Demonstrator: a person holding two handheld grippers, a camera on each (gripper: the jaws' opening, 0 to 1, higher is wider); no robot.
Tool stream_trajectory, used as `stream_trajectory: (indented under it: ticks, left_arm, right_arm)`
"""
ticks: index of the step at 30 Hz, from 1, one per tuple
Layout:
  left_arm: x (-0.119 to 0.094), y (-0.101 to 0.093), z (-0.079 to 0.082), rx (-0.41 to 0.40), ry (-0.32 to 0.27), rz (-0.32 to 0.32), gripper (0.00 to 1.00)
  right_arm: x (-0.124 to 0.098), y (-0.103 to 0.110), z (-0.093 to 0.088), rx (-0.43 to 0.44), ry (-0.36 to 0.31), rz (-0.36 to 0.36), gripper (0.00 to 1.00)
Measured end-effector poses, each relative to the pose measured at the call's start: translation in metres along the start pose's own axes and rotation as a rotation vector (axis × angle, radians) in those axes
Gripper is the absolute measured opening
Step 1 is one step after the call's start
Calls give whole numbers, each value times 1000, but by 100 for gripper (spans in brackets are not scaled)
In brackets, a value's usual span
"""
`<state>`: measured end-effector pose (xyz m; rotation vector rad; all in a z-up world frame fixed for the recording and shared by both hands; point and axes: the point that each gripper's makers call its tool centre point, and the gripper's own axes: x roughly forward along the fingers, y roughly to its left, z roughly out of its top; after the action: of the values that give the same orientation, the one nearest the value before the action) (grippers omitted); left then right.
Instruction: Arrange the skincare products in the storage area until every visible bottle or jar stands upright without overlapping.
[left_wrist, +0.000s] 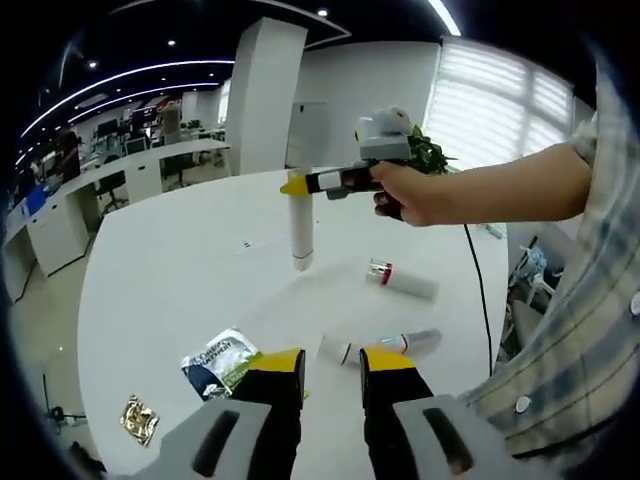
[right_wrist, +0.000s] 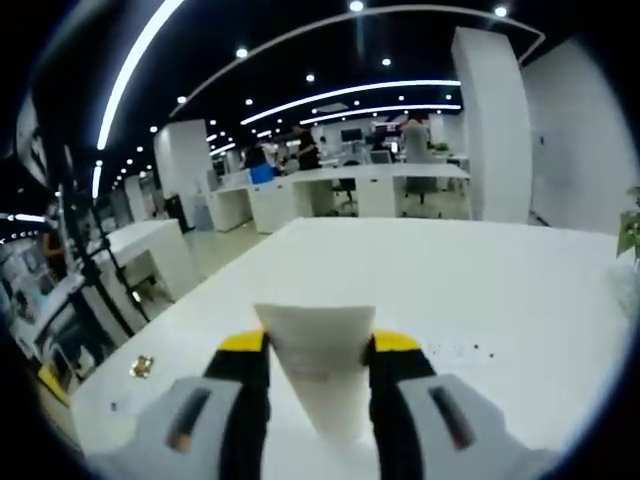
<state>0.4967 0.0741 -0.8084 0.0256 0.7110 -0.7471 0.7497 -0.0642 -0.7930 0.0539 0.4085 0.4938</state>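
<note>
Tabletop (left_wrist: 180, 280), white and broad, is being used as the workspace, and every item is being placed here relative to it. Seen in the left gripper view, a person's hand (left_wrist: 410, 192) is being extended over the table's far half, and the right gripper (left_wrist: 296, 183) is being gripped in it. A white tube (left_wrist: 300, 232) is being held by that gripper at its upper end, hanging straight down with its lower end clear of the table surface. In the right gripper view the same tube (right_wrist: 322, 375) is being clamped between the yellow-tipped jaws of the right gripper (right_wrist: 320, 345), its flat crimped end flaring wide toward the camera.

The left gripper (left_wrist: 330, 365) is being held low over the table's near edge, its jaws parted by a narrow gap with nothing between them.

Two more tubes are lying flat on the table (neither is upright): a white one with a red band (left_wrist: 402, 281) past the table's middle on the person's side, and a clear-capped one (left_wrist: 380, 346) just beyond the left gripper's tips. A printed sachet (left_wrist: 220, 364) is lying near the table's near edge, beside the left gripper's left jaw. A small gold packet (left_wrist: 139, 419) is lying at the table's near corner, and it is being seen again in the right gripper view (right_wrist: 141, 367).
</note>
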Motion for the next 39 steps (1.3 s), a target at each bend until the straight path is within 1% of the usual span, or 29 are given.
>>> stream_trajectory:
  ticks: [3, 5, 8, 12, 15, 21, 24, 25, 29, 30, 31, 32, 34, 39]
  left_arm:
    - [-2, 4, -2, -5, 4, 2, 22]
    - [-3, 7, -3, -9, 5, 4, 22]
    - [-5, 10, -3, -13, 2, 10, 22]
    - [-7, 14, -6, -26, 2, 18, 22]
    - [-7, 14, -6, -32, 1, 20, 22]
    - [-5, 11, -5, -23, -2, 12, 22]
    - [-5, 11, -3, -25, -9, 12, 22]
    - [-5, 11, -3, -26, -10, 12, 22]
    - [-6, 12, -3, -23, -10, 13, 22]
    - [-6, 12, -3, -23, -10, 13, 22]
    - [-7, 11, -4, -24, -11, 12, 22]
    - [-7, 11, -4, -25, -12, 11, 22]
    - [-7, 10, -4, -32, -16, 7, 22]
    - [-5, 5, -2, -31, -24, -2, 22]
  right_arm:
    - [5, 3, -5, 14, 2, -1, 36]
    - [8, 5, -12, 32, 12, -4, 36]
    - [10, 12, -19, 31, 19, -4, 36]
    - [9, 17, -22, 28, 24, -10, 36]
    - [4, 17, -24, 30, 19, -43, 36]
    - [-4, 16, -29, 34, 3, -74, 36]
    - [-11, 16, -32, 18, -8, -98, 36]
    - [-13, 14, -33, 8, -19, -107, 36]
    - [-18, 11, -42, 27, -28, -132, 36]
    - [-19, 12, -47, 26, -29, -135, 36]
    - [-22, 12, -44, 18, -62, -143, 37]
    - [-24, 14, -47, 9, -54, -141, 37]
    - [-28, 18, -49, 0, -66, -146, 37]
    - [-29, 17, -48, 10, -69, -169, 38]
